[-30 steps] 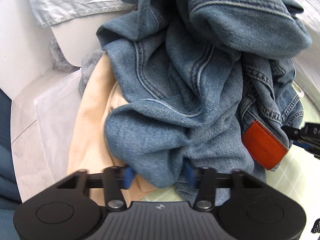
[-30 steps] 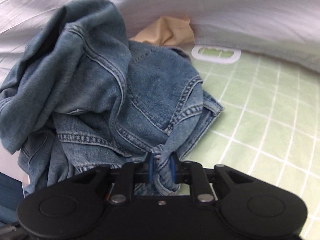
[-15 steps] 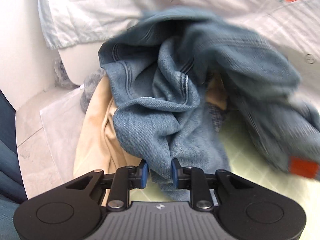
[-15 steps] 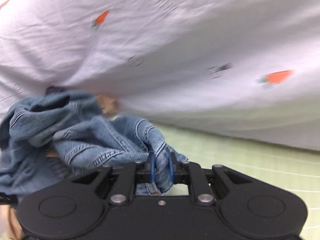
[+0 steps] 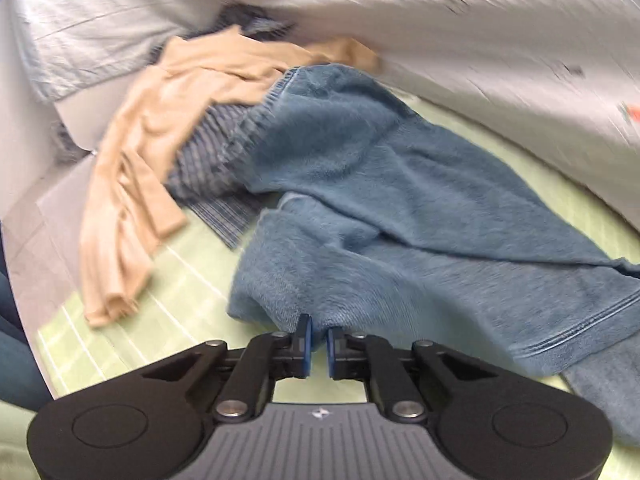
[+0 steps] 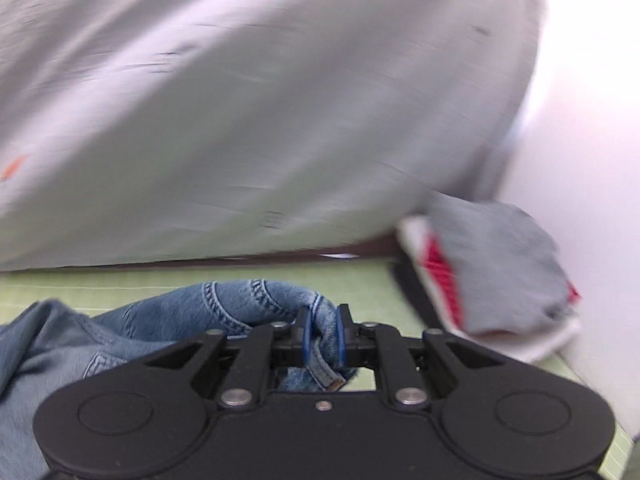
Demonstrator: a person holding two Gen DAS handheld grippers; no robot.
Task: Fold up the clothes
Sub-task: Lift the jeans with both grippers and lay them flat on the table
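Observation:
Blue denim jeans (image 5: 400, 200) lie stretched across the green checked mat (image 5: 188, 280), fuzzy inner side up. My left gripper (image 5: 318, 344) is shut on a fold of the jeans at their near edge. In the right wrist view my right gripper (image 6: 322, 332) is shut on a stitched denim edge of the jeans (image 6: 200, 312), with a belt loop hanging below the pads. The rest of the denim trails off to the left of that gripper. Both views are blurred by motion.
A beige garment (image 5: 152, 140) and a blue striped one (image 5: 212, 168) lie piled at the mat's left. White carrot-print bedding (image 5: 480, 20) bulges behind, shown again as bedding (image 6: 240, 100). A folded grey and red-white stack (image 6: 500, 264) sits by the white wall (image 6: 592, 160).
The left jaws have closed onto the jeans. Both grippers pulled the jeans off the pile and spread them over the mat. The right gripper swung far to the right, bringing the folded stack into view.

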